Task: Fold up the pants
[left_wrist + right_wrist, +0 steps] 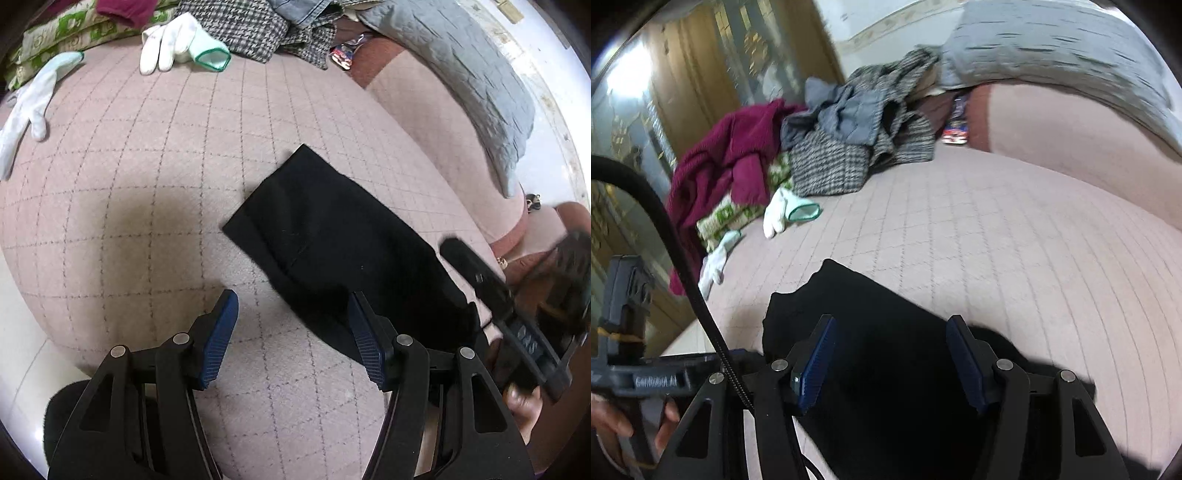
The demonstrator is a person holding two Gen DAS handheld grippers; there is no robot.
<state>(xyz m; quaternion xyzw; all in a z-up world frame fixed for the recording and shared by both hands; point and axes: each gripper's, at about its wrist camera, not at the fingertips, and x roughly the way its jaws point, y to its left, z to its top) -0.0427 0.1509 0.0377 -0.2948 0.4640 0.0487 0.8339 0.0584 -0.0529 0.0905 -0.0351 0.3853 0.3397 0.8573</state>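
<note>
The black pants (332,236) lie folded in a long flat strip on the pink quilted bed; they also show in the right wrist view (879,325). My left gripper (291,306) is open and empty, its right finger over the near edge of the pants, its left finger over bare quilt. My right gripper (890,332) is open and empty, hovering over the pants. The right gripper's body shows at the right edge of the left wrist view (498,306), and the left gripper's handle shows in the right wrist view (624,332), held by a hand.
The pink quilted bed cover (147,184) spreads around the pants. White gloves (177,40) (783,214) lie at the far side. A clothes pile with a checked garment (842,158) and maroon fabric (720,162) sits behind them. A grey quilted pillow (461,74) lies at the right.
</note>
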